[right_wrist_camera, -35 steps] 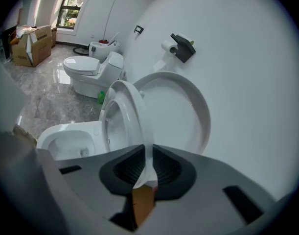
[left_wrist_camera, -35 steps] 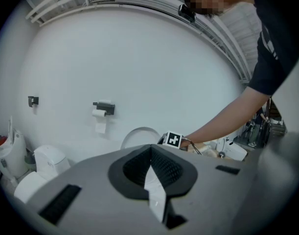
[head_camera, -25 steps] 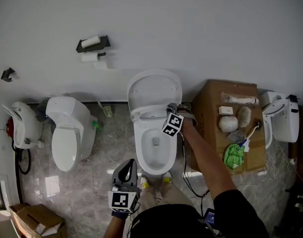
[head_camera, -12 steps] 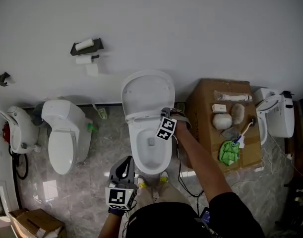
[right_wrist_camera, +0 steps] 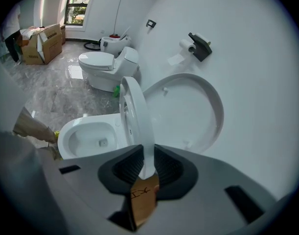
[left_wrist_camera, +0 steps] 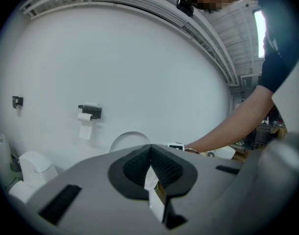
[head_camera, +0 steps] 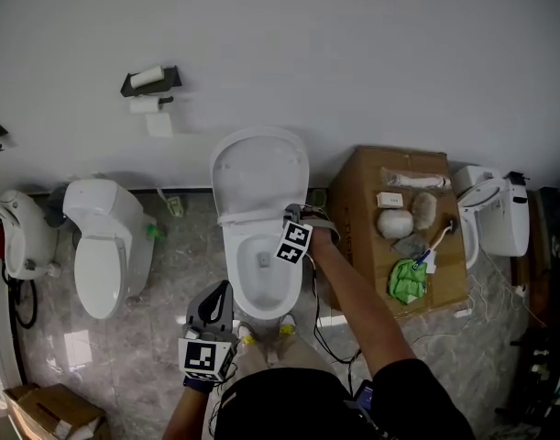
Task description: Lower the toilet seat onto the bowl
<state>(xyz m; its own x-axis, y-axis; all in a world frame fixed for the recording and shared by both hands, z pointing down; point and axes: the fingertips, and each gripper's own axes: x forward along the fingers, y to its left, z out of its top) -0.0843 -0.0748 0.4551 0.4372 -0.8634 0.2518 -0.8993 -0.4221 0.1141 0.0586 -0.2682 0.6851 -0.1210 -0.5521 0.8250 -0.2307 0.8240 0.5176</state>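
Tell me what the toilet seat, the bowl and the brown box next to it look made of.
Toilet seat: looks like glossy white plastic, since it is thin and smooth-edged, though that is not certain. Bowl: probably glazed white ceramic, going by its thick, shiny rim. Brown box: matte cardboard, judging by its dull tan surface.
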